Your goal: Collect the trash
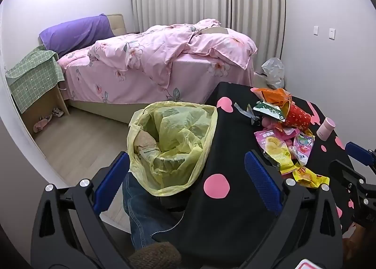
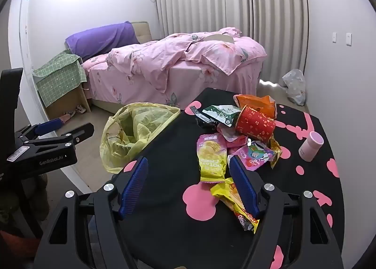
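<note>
The right tongs [image 2: 188, 184] are hanging spread over the table [image 2: 169, 198], one finger overlapping a yellow wrapper [image 2: 232, 201] lying lengthwise toward them. The left tongs [image 1: 188, 175] are gaping above the bin bag [image 1: 171, 147] hugging the table's left edge. Beyond, wrappers [image 2: 235, 132] are lying heaped.

Soft, even indoor light, sharp focus, strong fisheye bending and dark vignetted corners.

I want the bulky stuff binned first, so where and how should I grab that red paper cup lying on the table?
The red cup lies on its side, its open mouth toward the trash bag. Judging by that, bring the open right gripper down from above and pinch the mouth rim, one finger inside: thin wall, no wrappers caught.
</note>
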The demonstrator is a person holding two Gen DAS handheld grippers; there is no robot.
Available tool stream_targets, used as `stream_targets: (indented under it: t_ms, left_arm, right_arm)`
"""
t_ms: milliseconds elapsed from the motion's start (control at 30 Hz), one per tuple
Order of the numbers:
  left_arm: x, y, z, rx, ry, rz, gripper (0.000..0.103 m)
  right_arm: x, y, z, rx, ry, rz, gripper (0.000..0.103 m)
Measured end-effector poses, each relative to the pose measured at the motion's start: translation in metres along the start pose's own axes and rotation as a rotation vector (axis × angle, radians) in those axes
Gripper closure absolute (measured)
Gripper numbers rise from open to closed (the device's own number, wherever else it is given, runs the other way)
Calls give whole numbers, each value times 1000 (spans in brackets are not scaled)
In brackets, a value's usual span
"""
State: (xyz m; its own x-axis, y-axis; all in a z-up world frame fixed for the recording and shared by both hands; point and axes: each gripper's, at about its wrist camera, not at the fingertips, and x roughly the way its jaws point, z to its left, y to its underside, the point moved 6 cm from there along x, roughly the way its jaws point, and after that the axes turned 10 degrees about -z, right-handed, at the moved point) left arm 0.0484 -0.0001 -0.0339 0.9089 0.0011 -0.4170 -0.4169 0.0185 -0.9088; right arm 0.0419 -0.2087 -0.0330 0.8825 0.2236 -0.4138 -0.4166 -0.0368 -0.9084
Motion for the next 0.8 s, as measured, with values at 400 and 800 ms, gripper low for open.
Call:
stream_targets:
  t_ms: [400, 800]
  left_arm:
    - [0, 0, -7, 11, 7, 9, 9]
    - [-3, -5, -5, 10, 4, -3, 9]
  right_arm:
    - [2, 1, -1, 0, 0, 3, 34]
    - [2, 1, -4, 12, -1, 3, 34]
